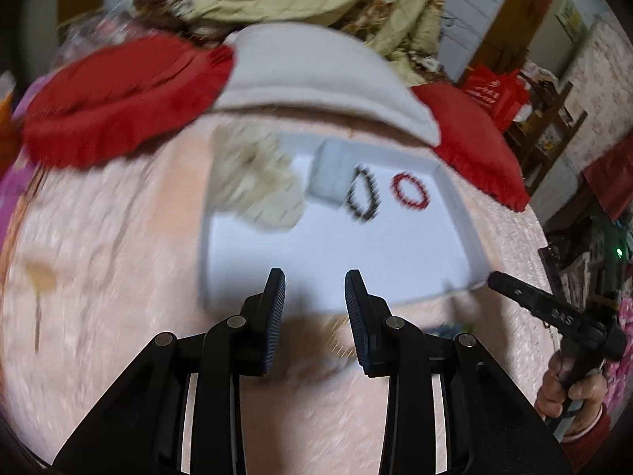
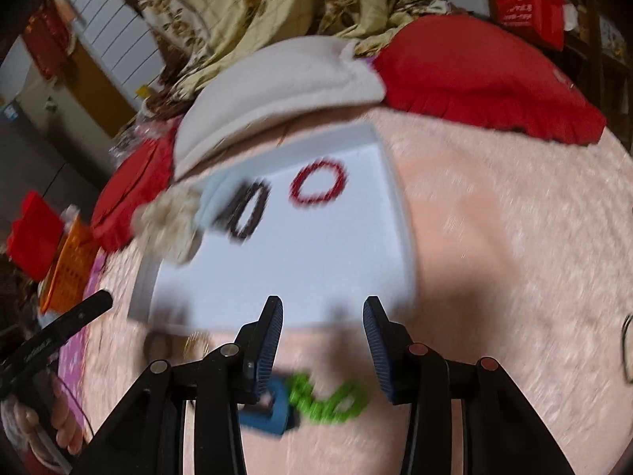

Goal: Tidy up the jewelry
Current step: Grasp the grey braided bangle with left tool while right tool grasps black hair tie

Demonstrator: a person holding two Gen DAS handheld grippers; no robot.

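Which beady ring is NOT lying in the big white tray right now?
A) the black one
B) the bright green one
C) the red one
B, because the bright green beaded bracelet lies on the fuzzy pink blanket just under the right gripper, outside the white rectangular tray, while the red beaded bracelet and the black beaded bracelet both rest on the tray's floor.

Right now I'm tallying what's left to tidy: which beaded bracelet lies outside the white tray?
The green bracelet, on the pink blanket beside a blue piece. The black bracelet and red bracelet lie inside the tray.
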